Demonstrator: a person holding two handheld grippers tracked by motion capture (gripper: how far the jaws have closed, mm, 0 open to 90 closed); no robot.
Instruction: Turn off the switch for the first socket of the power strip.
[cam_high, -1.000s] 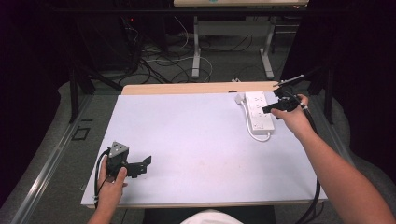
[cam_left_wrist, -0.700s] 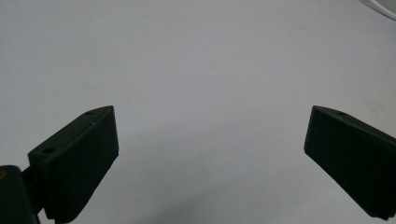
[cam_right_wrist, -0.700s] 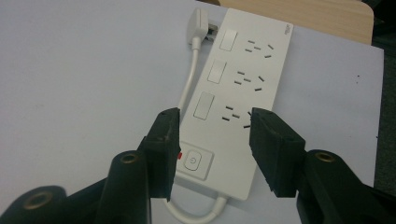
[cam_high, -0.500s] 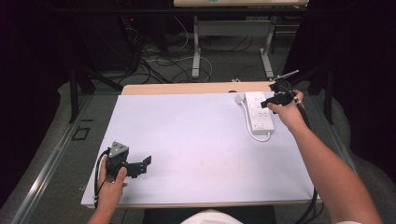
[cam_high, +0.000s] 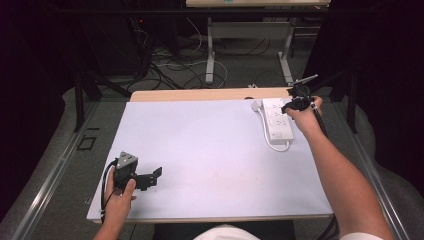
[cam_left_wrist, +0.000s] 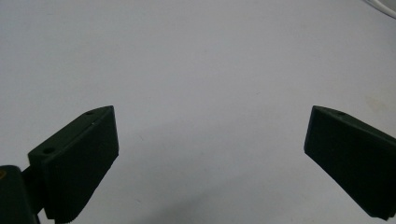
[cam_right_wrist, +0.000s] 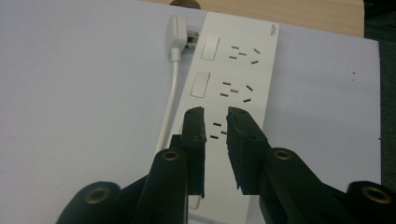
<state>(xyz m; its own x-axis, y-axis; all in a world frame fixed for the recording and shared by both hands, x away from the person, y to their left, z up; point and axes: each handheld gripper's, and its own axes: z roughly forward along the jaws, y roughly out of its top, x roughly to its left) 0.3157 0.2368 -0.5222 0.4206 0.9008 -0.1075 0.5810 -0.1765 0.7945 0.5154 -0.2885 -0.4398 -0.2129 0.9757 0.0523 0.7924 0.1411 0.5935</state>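
The person's right arm reaches far across the white worktop (cam_high: 210, 150) to its far right corner, where the right hand (cam_high: 303, 116) holds the right claw (cam_high: 291, 106) over a white power strip (cam_high: 277, 120). The left hand (cam_high: 120, 192) rests low at the near left edge, gripping the left claw (cam_high: 156, 174), which points right across bare worktop.

The right gripper view shows what the high view cannot: the right claw (cam_right_wrist: 215, 122) has its jaws nearly closed with a narrow gap between them, grasping nothing, poised over the strip's (cam_right_wrist: 233, 88) third socket. Rocker switches sit beside the sockets, and a white plug (cam_right_wrist: 178, 37) with its cord lies along the strip's side.

In the left gripper view the left claw (cam_left_wrist: 210, 135) is released, jaws spread wide over plain white surface.
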